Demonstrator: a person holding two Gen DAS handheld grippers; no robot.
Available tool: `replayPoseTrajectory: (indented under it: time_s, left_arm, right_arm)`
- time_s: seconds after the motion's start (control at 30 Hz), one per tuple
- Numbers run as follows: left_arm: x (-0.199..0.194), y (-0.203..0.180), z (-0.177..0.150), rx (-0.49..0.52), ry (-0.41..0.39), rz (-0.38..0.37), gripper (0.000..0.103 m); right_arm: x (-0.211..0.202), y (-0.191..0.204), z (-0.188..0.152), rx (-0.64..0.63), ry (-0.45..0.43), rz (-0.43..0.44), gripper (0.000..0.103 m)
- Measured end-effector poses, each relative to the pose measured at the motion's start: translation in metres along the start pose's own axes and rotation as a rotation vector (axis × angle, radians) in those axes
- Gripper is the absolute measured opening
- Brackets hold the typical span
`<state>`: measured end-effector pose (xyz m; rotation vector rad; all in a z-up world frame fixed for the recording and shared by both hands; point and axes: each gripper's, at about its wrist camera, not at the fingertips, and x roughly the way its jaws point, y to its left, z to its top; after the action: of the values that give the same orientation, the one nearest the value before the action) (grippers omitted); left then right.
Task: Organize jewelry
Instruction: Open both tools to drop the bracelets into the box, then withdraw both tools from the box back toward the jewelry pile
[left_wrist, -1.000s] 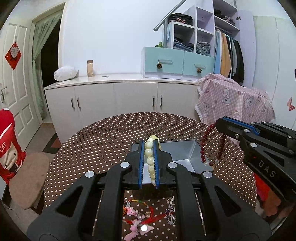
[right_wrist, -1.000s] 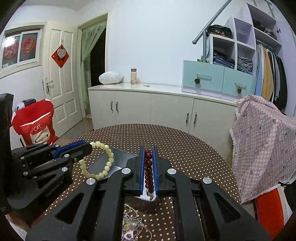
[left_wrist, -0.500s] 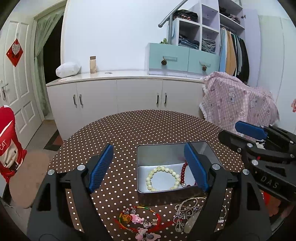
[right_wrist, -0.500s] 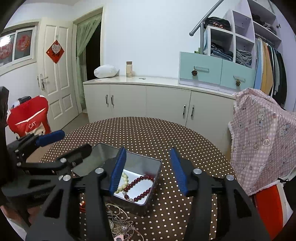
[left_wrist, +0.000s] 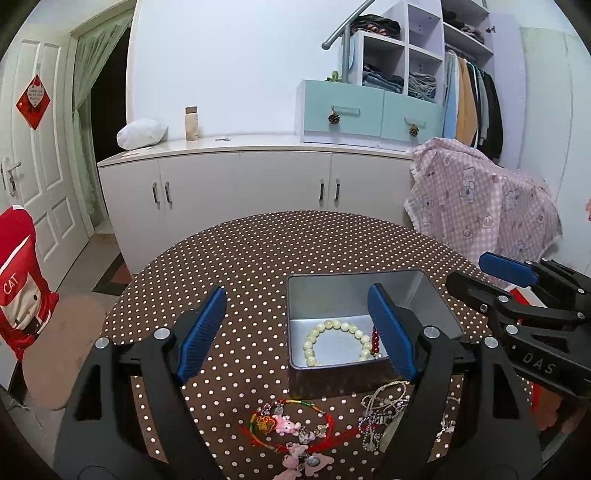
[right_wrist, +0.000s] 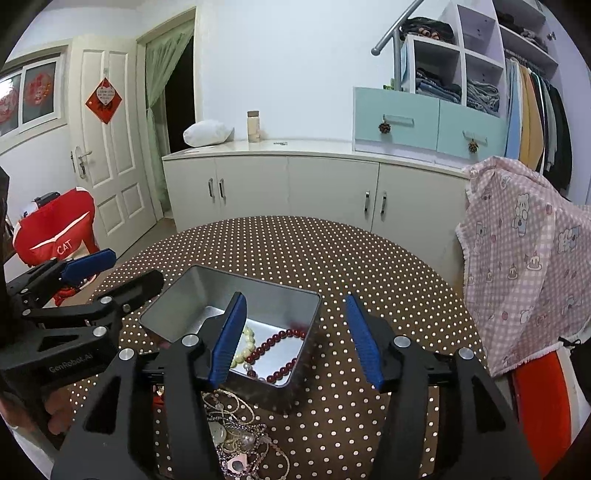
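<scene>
An open silver tin (left_wrist: 439, 306) stands on the dotted table (left_wrist: 258, 258). On its floor lie a cream bead bracelet (left_wrist: 334, 345) and a dark red bead bracelet (right_wrist: 280, 349); the left view shows only a few of its red beads. My left gripper (left_wrist: 295, 291) is open just short of the tin, with nothing in it. My right gripper (right_wrist: 294, 297) is opening over the tin's near right corner, pads touching nothing. A red cord charm bracelet (left_wrist: 288, 424) and tangled silver chains (right_wrist: 236, 424) lie in front of the tin.
The table's round edge runs close behind the tin. A pink checked cloth (right_wrist: 524, 266) hangs to the right. White cabinets (left_wrist: 240, 184) line the back wall, and a red bag (left_wrist: 18, 280) sits on the floor to the left.
Both grippers went from shut to open. The cream bracelet left the left gripper and the red bracelet left the right one; both now lie inside the tin.
</scene>
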<state>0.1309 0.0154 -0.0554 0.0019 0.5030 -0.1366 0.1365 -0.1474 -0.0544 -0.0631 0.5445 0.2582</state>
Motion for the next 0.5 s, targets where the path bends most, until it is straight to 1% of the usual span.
replayPoseTrajectory:
  time_s: [0.2,0.37,0.5]
  left_arm:
    - [0.004,0.001,-0.005,-0.002,0.020,0.007,0.078]
    - [-0.001,0.005,-0.012,0.003,0.024,0.008,0.078]
    - [-0.005,0.010,-0.020,0.011,0.025,0.025,0.078]
  right_arm:
    - [0.006,0.000,-0.008,0.014,0.022,-0.006,0.053]
    - [0.006,-0.002,-0.013,0.024,0.026,-0.012,0.053]
    - [0.006,-0.004,-0.020,0.026,0.039,-0.035,0.053]
